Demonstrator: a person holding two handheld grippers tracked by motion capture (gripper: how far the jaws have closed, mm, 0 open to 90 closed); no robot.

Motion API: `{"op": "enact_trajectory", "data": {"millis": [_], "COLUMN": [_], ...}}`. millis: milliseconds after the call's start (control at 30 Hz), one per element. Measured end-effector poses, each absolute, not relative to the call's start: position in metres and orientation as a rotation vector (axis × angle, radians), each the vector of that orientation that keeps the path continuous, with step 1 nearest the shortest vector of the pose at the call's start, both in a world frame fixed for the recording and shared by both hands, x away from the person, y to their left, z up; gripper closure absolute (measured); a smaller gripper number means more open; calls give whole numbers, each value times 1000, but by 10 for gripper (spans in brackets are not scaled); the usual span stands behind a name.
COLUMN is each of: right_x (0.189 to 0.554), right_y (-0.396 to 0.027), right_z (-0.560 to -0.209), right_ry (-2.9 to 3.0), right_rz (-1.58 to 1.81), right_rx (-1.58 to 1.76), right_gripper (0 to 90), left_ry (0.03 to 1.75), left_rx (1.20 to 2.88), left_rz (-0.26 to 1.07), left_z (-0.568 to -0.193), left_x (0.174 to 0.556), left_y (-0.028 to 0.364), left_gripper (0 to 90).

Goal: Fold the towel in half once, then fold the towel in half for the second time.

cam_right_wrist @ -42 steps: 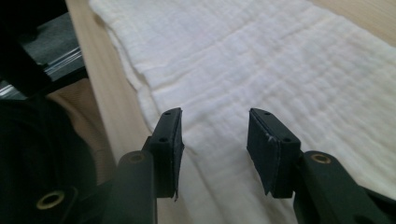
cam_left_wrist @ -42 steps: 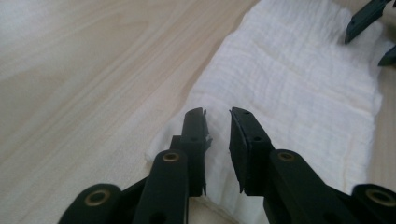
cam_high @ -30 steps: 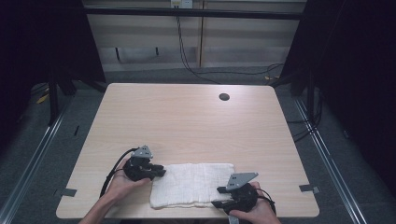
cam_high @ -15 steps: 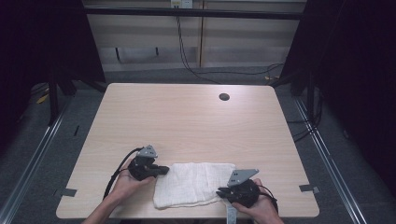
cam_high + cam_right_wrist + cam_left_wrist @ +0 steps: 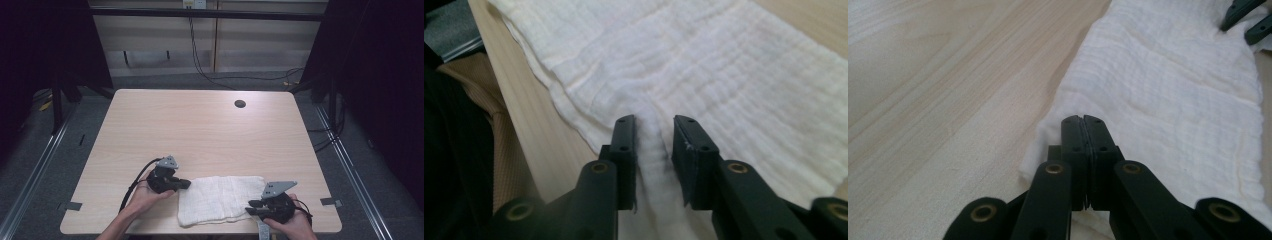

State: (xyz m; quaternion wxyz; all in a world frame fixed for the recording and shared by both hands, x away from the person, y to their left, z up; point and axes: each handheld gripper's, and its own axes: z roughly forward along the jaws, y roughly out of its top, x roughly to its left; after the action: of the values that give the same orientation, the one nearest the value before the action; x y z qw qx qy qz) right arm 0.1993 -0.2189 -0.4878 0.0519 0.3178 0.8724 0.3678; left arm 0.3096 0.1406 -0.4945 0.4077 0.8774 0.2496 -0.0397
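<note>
A white woven cloth (image 5: 220, 200) lies flat near the table's front edge. My left gripper (image 5: 186, 184) sits at the cloth's left edge. In the left gripper view the jaws (image 5: 1083, 120) press together on the raised edge of the cloth (image 5: 1168, 90). My right gripper (image 5: 250, 206) rests low at the cloth's front right corner. Its jaws (image 5: 654, 125) have just been opening and stand apart, with a soft ridge of the cloth (image 5: 704, 60) lying loose between them. The right gripper's jaw tips (image 5: 1243, 15) also show far off in the left gripper view.
The light wooden table (image 5: 200, 130) has a dark round hole (image 5: 240, 104) near its far edge. Grey tape marks (image 5: 74, 205) (image 5: 330, 201) sit at both front corners. The table's front edge and the person's tan clothing (image 5: 499, 150) lie just left of the right jaws.
The right gripper has slid to the right along the front edge, and its jaws closed and then parted. The cloth has shifted a little to the right. The left jaws have closed.
</note>
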Motion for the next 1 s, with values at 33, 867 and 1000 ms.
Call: {"op": "enact_trajectory", "data": {"millis": [33,867,1000], "right_x": [199,204,210], "right_y": [-219,-103,-79], "right_z": [-488,-456,-461], "right_ry": [2654,2756,2818], "right_rz": [1119,1249,1180], "right_rx": [967,756,729], "right_gripper": [679,535,550], "left_ry": [629,768,777], "left_rx": [2212,2108,2116], "left_rz": [-100,47,34], "left_z": [-495,-471,-475], "left_x": [310,327,329], "left_y": [141,191,190], "left_gripper": [848,460,417]}}
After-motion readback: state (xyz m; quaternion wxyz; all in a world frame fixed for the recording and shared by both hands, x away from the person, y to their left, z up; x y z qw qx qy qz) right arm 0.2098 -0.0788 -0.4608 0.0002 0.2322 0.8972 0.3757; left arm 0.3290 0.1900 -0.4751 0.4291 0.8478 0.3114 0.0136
